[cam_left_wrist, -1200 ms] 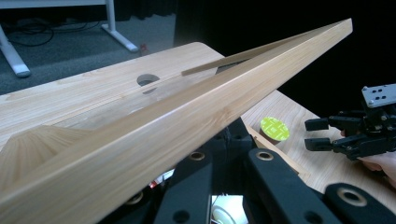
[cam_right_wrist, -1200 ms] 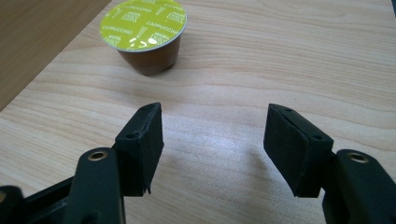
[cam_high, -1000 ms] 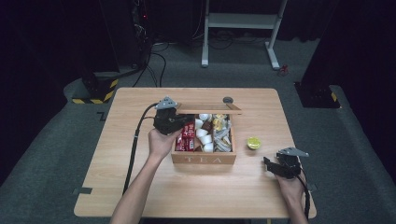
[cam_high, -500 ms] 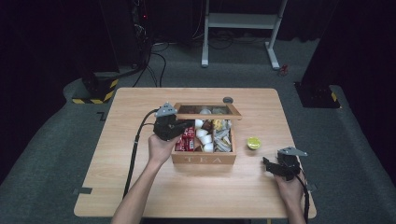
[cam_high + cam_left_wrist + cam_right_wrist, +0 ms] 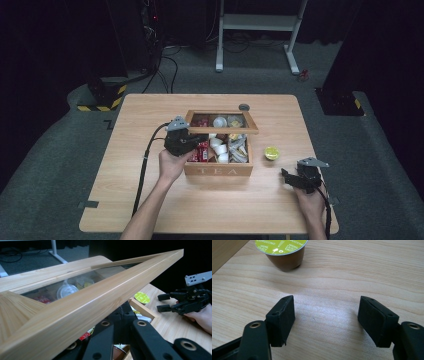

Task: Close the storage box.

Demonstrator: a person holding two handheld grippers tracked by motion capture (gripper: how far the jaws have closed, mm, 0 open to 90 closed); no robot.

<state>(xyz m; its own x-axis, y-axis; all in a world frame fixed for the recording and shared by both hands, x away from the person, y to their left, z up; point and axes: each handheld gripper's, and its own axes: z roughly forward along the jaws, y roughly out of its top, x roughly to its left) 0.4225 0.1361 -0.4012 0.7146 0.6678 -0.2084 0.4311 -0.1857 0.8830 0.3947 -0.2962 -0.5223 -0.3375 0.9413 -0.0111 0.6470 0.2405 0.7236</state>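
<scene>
Now L gripper (image 5: 192,140) closed under box lid (image 5: 222,121); R gripper (image 5: 325,321) apart, nothing between.

The high view is dim and soft — only the table (image 5: 150,200) catches light from above while the room around it sinks to near black. Both gripper views are brighter: a pale sheen lies on the wood and the near jaws blur slightly — the lid (image 5: 100,300) blurs up close.
</scene>
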